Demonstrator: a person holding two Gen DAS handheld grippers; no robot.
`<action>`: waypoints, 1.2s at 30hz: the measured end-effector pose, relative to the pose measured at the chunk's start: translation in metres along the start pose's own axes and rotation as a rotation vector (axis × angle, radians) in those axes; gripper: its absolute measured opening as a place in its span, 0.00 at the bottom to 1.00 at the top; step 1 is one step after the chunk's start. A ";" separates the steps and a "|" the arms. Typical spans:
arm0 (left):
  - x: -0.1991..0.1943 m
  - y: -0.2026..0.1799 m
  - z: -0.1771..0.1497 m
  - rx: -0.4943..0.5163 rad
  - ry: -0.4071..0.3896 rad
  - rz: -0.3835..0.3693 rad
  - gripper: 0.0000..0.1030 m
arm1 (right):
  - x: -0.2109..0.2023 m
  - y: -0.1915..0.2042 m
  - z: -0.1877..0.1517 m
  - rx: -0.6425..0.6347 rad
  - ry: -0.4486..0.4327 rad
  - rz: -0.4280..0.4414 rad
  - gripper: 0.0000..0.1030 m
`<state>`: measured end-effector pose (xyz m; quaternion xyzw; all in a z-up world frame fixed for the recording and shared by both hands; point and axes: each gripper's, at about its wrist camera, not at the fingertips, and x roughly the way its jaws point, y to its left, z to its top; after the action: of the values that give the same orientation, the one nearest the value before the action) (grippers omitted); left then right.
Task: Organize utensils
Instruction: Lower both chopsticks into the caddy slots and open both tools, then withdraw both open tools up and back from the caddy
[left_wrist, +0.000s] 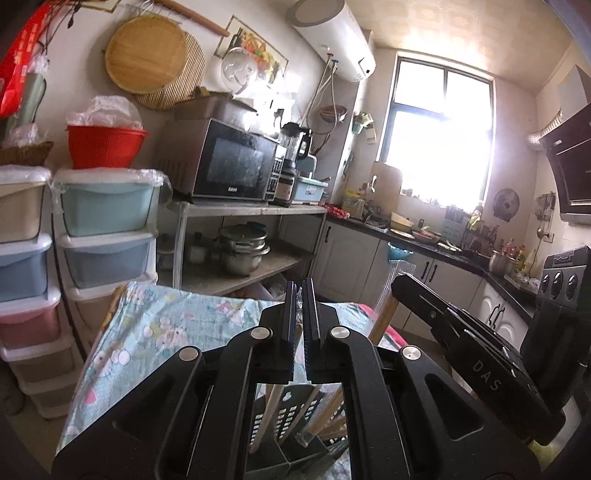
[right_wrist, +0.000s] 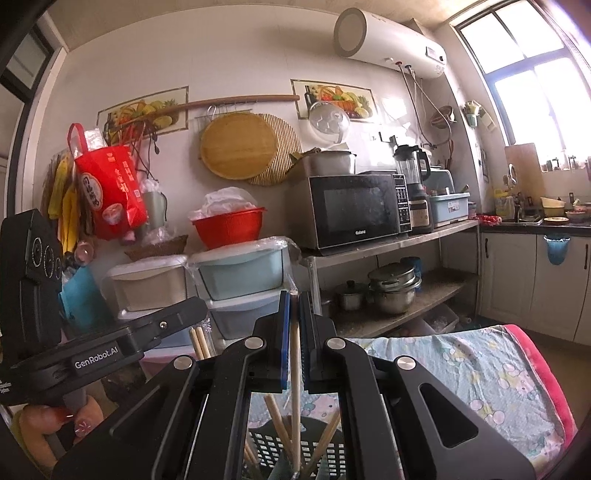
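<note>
My right gripper (right_wrist: 294, 295) is shut on a wooden chopstick (right_wrist: 295, 369) that stands upright, its lower end inside a dark perforated utensil holder (right_wrist: 273, 448) just below the fingers. Several more chopsticks (right_wrist: 277, 421) lean in that holder. My left gripper (left_wrist: 299, 286) is shut with nothing visible between its fingers; the same holder (left_wrist: 291, 413) with wooden sticks (left_wrist: 264, 417) shows beneath it. The right gripper's body (left_wrist: 480, 354) is close on the right in the left wrist view. The left gripper's body (right_wrist: 92, 350) is at the left in the right wrist view.
The holder stands on a table covered by a light blue cartoon-print cloth (right_wrist: 480, 373). Stacked plastic drawers (left_wrist: 107, 236) with a red bowl (left_wrist: 105, 146) are behind it. A metal shelf holds a microwave (right_wrist: 354, 210) and pots (right_wrist: 391, 288). A kitchen counter (left_wrist: 424, 240) runs under the window.
</note>
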<state>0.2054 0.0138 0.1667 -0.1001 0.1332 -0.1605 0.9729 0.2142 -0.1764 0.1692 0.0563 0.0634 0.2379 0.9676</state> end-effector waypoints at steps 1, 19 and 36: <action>0.001 0.001 -0.002 -0.004 0.005 -0.001 0.02 | 0.002 -0.001 -0.002 0.000 0.003 -0.001 0.05; 0.020 0.026 -0.036 -0.077 0.119 0.042 0.51 | -0.003 -0.020 -0.035 0.078 0.086 -0.044 0.29; 0.000 0.025 -0.048 -0.106 0.128 0.050 0.89 | -0.032 -0.023 -0.048 0.088 0.121 -0.087 0.47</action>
<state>0.1985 0.0301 0.1149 -0.1375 0.2058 -0.1349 0.9594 0.1896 -0.2080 0.1216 0.0815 0.1345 0.1956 0.9680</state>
